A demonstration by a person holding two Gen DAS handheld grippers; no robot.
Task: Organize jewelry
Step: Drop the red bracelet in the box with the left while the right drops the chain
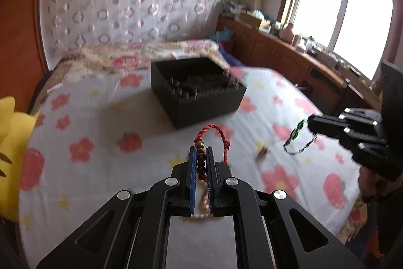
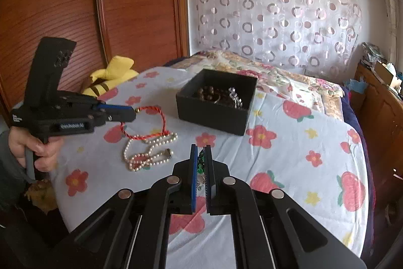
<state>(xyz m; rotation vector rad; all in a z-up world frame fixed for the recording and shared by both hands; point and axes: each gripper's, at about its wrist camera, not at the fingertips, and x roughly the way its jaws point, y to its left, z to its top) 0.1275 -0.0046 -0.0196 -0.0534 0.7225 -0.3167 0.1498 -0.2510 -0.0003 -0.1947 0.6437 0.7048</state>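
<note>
- At the far left we see a yellow plush toy by the wooden headboard.
- Our left tool is clamped on a red cord bracelet; its beaded stretch sits between the pads and its loop hangs free above the flowered bedspread.
- A pearl necklace lies on the bed under that cord.
- The black box sits farther back, mid-bed, with jewelry inside.
- Our right tool is pinched narrow on a green bead bracelet, held above the bedspread.
</note>
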